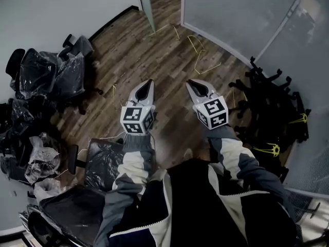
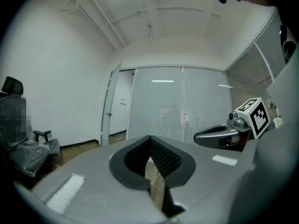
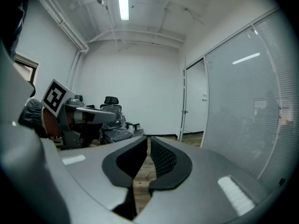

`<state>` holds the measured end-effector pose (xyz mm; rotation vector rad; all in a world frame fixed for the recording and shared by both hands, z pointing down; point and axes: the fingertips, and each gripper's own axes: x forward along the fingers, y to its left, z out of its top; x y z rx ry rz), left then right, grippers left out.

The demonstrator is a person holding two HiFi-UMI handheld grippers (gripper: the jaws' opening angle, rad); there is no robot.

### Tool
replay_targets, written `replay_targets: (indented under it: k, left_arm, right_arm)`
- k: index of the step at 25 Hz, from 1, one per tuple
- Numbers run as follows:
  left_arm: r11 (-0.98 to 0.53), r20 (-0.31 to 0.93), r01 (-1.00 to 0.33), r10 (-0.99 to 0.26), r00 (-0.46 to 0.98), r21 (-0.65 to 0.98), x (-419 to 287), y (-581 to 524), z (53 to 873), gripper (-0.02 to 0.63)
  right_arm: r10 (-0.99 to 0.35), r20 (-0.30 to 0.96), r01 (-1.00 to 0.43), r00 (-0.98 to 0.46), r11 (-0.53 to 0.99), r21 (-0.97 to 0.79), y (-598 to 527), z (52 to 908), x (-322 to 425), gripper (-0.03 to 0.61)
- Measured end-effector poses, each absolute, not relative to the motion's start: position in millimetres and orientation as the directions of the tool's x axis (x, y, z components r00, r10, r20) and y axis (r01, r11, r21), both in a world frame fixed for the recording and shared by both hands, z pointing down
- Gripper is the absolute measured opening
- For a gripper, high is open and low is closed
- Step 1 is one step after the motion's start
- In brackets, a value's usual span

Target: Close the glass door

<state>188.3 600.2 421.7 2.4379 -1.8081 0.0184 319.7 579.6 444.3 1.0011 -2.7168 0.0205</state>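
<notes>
sleeves (image 1: 134, 163) of a dark-and-pale jacket fill the bottom of the head view, both arms stretched out toward the glass door (image 1: 147, 9). and there's the door itself, at the top of the head view, standing ajar and seen nearly edge-on, so not closed. biggest thing going is the wood floor (image 1: 154, 50), running from the person all the way up to the door. right of the door runs the frosted glass wall (image 1: 231, 14), long and pale. well left of the door and nearer the person, a cluster of office chairs (image 1: 46, 73) wrapped in dark plastic crowds the white wall. over to the right of the door, tight against the frosted wall, a black heap of chair bases (image 1: 267, 107). now the tools: left gripper (image 1: 149, 82) and right gripper (image 1: 191, 82) sit side by side, well short of the door, both aimed its way. left jaws are together at the tips, nothing between them. right jaws are also drawn in, tips meeting, nothing caught there either. each carries its marker cube (image 1: 136, 119). smallest of all, thin yellow straps (image 1: 198, 53) lie loose on the floor, between the grippers and the door.
</notes>
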Motion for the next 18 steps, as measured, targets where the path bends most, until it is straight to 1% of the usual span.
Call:
replay_targets:
  k: [3,9,13,18]
  left_arm:
    - [-0.277,0.060,-0.956,-0.957,0.284,0.093,204,559,417,0.002]
    - [-0.278,0.097,-0.957,-0.953,0.286,0.090,214,500,427,0.002]
    - [-0.270,0.110,-0.957,-0.953,0.281,0.101,197,461,440,0.002]
    - [-0.291,0.096,-0.948,-0.948,0.304,0.127,155,392,453,0.002]
  right_arm:
    - [-0.620,0.225,-0.619,-0.752,0.781,0.086,541,438,331,0.029]
    - [-0.600,0.235,-0.603,-0.764,0.795,0.068,478,442,336,0.031]
    - [-0.589,0.251,-0.594,-0.768,0.802,0.064,442,454,318,0.031]
    - [-0.606,0.273,-0.610,-0.748,0.789,0.080,379,465,278,0.032]
